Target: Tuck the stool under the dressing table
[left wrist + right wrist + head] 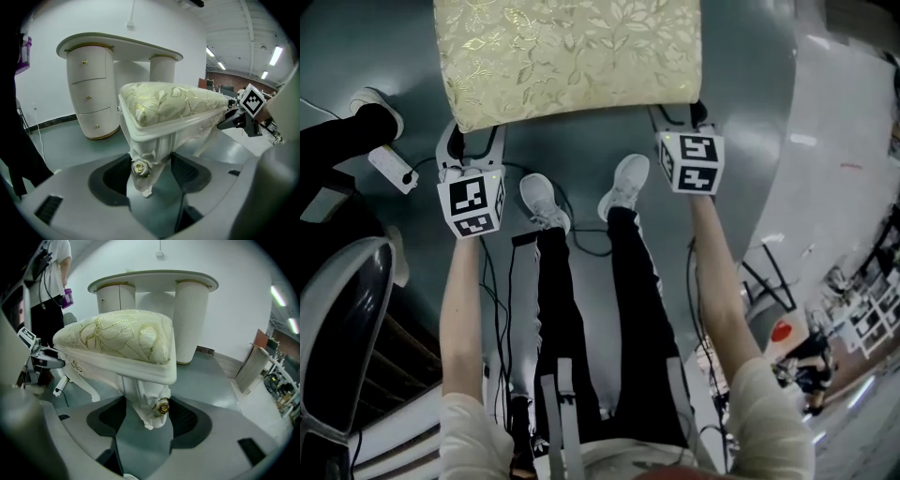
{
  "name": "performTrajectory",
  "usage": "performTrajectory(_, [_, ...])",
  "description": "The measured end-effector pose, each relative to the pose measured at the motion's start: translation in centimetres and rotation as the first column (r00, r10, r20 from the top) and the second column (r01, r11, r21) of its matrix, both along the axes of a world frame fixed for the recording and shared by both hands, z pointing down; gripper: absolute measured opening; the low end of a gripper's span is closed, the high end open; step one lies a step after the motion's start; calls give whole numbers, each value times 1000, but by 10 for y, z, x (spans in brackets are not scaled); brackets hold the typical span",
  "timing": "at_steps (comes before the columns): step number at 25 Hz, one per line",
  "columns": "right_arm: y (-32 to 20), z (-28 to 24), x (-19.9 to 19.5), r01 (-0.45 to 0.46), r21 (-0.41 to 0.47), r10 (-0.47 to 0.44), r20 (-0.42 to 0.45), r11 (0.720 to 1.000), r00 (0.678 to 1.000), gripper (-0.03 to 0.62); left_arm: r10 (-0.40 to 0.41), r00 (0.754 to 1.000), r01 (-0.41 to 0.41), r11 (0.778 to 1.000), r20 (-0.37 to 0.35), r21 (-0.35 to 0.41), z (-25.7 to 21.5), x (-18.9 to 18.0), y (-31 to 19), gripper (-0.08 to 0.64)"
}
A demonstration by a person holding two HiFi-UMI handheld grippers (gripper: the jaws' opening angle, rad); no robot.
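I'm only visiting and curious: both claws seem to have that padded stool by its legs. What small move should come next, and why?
Probably ease the stool forward toward the dressing table. The left claw and the right claw are each shut on a corner leg. The table stands ahead, apart from the stool, which is not yet under its top.
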State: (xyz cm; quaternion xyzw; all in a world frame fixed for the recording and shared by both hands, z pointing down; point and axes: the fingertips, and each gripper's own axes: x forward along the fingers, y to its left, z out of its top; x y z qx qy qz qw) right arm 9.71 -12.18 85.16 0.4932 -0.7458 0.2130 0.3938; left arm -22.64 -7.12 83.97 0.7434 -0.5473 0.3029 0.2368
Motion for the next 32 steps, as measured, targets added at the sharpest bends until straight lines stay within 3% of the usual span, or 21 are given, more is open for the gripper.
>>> performTrajectory(16, [0,3,-4,-28,48,28,-5,998,1000,279,24,1000,-24,999,-2,21,6,-7,-7,268])
performTrajectory(23, [9,6,3,-46,12,46,-26,999,999,278,52,998,-52,999,-18,-3,11,-2,-7,268])
performTrajectory(32, [7,5,-1,-65,85,66,-3,994,998,279,67,998,-67,997,0,34,9,-6,-16,268])
